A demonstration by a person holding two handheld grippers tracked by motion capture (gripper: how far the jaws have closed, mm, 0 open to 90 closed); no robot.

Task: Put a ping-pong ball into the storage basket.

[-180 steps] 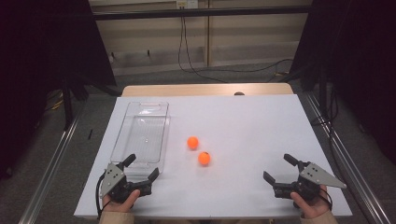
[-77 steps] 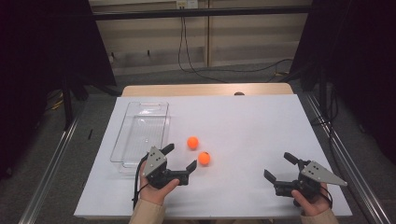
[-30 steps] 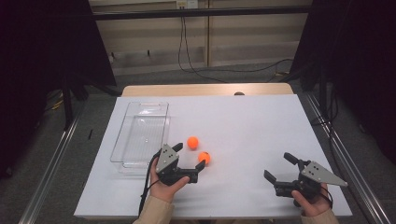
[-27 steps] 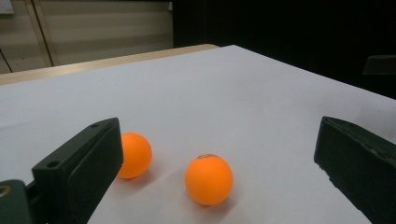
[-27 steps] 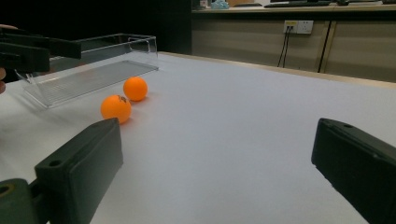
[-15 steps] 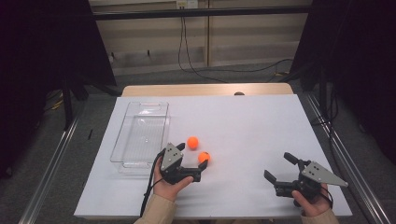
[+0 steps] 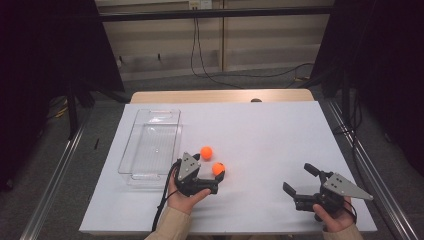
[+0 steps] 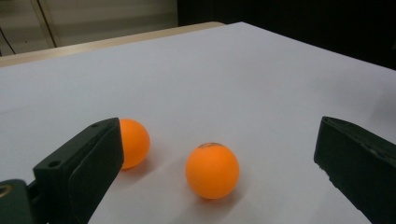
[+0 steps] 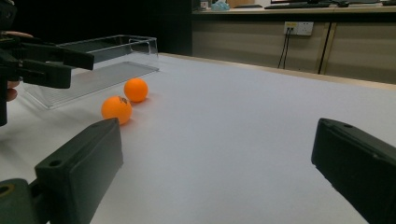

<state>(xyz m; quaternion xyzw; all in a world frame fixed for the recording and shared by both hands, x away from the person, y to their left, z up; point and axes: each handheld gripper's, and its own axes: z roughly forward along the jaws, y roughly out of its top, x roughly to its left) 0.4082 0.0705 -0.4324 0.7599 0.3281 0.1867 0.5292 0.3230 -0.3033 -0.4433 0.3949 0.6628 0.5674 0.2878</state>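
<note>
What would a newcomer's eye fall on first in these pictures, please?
Two bright orange balls on the white table: the nearer ball sits between the open jaws of the left gripper, the farther ball just beyond it. A clear plastic tray lies to their left, and the right gripper waits open near the right edge.

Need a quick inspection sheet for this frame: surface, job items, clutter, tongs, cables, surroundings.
Surface: white table, flat, bare around the work.
Job's things: two orange balls; near ball lies between the left tongs' jaws, untouched; far ball sits just beyond it. Clear tray to their left, nothing in it.
Clutter: nothing seen.
Grippers: left tongs open around the near ball; right tongs open, holding nothing, low at the table's right front.
Cables: black cable trails from the left tongs; more cables run across the floor behind.
Surroundings: dark curtains at both sides, a wall with sockets behind.
</note>
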